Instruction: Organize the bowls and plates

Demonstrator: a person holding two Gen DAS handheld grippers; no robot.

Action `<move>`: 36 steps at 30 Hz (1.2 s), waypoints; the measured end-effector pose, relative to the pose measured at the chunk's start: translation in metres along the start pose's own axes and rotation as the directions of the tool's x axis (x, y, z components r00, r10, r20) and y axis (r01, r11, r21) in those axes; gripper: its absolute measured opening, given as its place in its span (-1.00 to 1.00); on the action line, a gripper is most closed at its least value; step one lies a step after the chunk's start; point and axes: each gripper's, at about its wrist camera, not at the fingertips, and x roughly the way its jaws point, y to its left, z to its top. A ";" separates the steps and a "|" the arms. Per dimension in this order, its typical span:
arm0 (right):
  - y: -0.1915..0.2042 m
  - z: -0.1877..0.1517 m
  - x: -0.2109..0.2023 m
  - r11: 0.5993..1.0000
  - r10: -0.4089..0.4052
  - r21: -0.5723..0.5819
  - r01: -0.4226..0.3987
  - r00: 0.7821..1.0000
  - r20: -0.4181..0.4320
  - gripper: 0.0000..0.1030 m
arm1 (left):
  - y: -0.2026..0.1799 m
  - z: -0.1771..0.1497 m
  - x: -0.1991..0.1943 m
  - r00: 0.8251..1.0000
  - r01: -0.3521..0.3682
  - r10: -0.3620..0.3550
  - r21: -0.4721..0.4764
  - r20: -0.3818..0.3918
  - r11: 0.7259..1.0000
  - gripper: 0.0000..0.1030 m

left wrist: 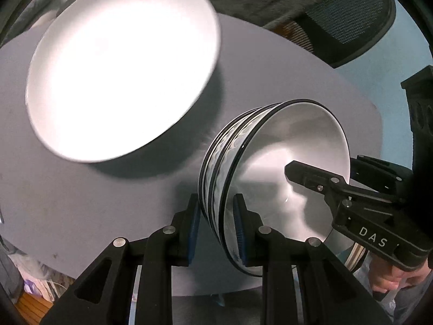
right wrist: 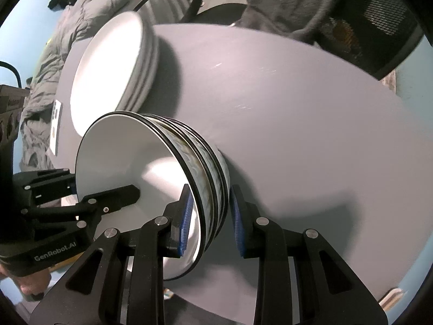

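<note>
A stack of nested bowls [left wrist: 273,162], white inside with black rims and patterned sides, stands on the grey table [left wrist: 81,203]. My left gripper [left wrist: 216,230] is shut on the near rim of the stack, one pad inside and one outside. My right gripper [right wrist: 209,219] straddles the opposite rim of the same stack [right wrist: 121,162], and its outer pad looks slightly off the wall. The right gripper also shows in the left wrist view [left wrist: 319,182]. A stack of white plates [left wrist: 121,67] sits beyond the bowls, and the right wrist view shows it too [right wrist: 113,67].
A dark mesh office chair [left wrist: 338,19] with a grey cloth over it stands past the table's far edge. A grey jacket [right wrist: 54,54] and a small white card [right wrist: 56,119] lie by the table's left side. Bare tabletop [right wrist: 311,135] lies right of the bowls.
</note>
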 end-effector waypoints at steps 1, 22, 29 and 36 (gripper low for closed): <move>0.005 -0.001 0.002 1.000 -0.002 0.001 0.002 1.000 0.000 -0.46 | 0.003 -0.002 -0.001 1.000 0.001 -0.001 -0.004 0.003 1.000 -0.54; 0.019 0.002 0.009 1.000 -0.021 -0.006 0.020 0.998 -0.051 -0.42 | 0.021 -0.012 -0.006 0.997 0.057 -0.057 -0.016 0.048 0.998 -0.52; 0.020 0.005 0.013 1.000 -0.010 -0.009 0.009 0.996 -0.094 -0.35 | 0.016 -0.010 -0.003 0.997 0.056 -0.055 -0.020 0.047 0.998 -0.50; 0.019 0.003 0.004 0.998 -0.042 -0.040 0.040 0.997 -0.072 -0.67 | 0.019 -0.007 -0.004 0.997 0.062 -0.061 -0.028 0.042 0.998 -0.47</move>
